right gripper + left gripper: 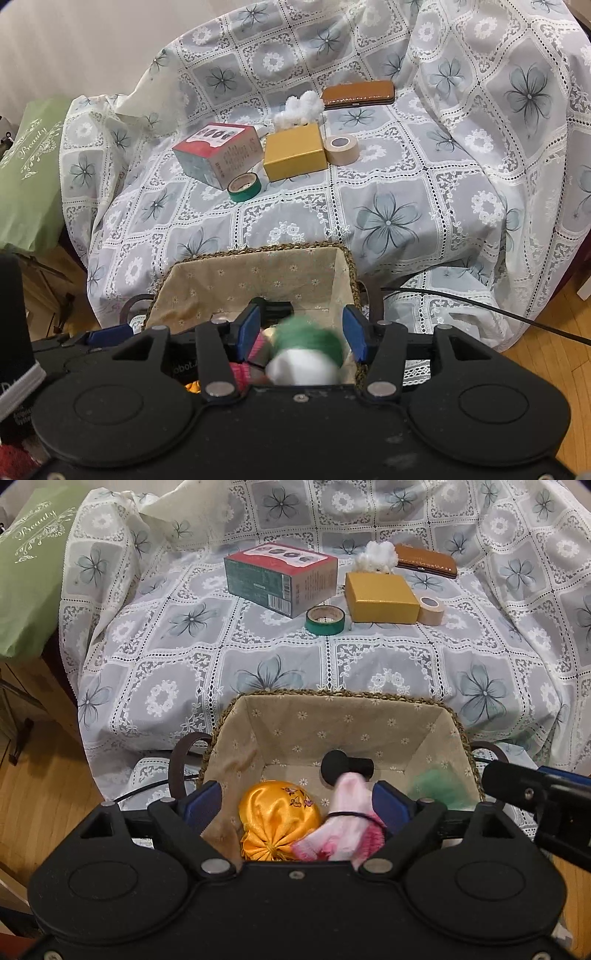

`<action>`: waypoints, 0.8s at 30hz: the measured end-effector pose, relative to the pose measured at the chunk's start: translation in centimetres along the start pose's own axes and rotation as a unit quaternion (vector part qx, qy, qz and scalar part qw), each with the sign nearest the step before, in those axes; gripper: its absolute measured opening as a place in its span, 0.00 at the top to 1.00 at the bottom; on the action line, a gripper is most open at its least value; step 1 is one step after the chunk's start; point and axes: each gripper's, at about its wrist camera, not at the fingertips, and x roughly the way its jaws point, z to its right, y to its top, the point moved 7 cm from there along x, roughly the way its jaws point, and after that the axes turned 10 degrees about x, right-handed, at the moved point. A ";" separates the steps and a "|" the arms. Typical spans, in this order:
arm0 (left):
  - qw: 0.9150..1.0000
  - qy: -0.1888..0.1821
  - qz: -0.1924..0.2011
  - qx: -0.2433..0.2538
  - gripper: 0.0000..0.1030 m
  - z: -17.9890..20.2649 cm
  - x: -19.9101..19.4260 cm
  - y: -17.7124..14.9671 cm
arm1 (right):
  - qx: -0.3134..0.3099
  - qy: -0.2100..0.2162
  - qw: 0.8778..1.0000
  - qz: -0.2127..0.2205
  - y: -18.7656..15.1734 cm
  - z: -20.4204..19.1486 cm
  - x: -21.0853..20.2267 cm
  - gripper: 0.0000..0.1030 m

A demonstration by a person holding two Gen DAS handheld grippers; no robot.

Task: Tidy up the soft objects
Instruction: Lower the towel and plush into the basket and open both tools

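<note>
While both hand-held grippers gape over the basket (347, 698), a pink sock (351, 812) (blurred) drops.

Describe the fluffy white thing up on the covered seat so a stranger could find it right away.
On the lace floral cover, find the cluster of boxes and tape rolls. Behind the mustard-yellow box, beside the brown leather case, sits the white pom-pom. It is the only fuzzy thing among hard-edged neighbours.
</note>
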 end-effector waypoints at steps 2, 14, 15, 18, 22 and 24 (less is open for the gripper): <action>1.000 0.000 -0.001 0.001 0.17 0.0 0.0 0.0 | 0.000 -0.001 1.000 0.000 0.0 0.0 0.0 0.52; 1.000 0.002 -0.003 0.000 0.17 -0.1 -0.2 -0.2 | -0.003 -0.008 1.000 -0.003 -0.1 0.0 0.1 0.52; 1.000 0.002 -0.004 0.000 0.16 -0.1 -0.2 -0.3 | -0.003 -0.008 1.000 -0.003 -0.1 0.1 0.1 0.52; 1.000 0.004 -0.003 -0.002 0.16 -0.2 -0.2 -0.3 | -0.003 -0.009 1.000 -0.004 -0.1 0.1 0.1 0.51; 1.000 0.005 -0.003 -0.004 0.16 -0.3 -0.2 -0.3 | -0.004 -0.009 1.000 -0.005 -0.1 0.1 0.2 0.50; 1.000 0.005 -0.005 -0.004 0.16 -0.2 -0.1 -0.3 | -0.004 -0.010 1.000 -0.006 -0.1 0.1 0.2 0.50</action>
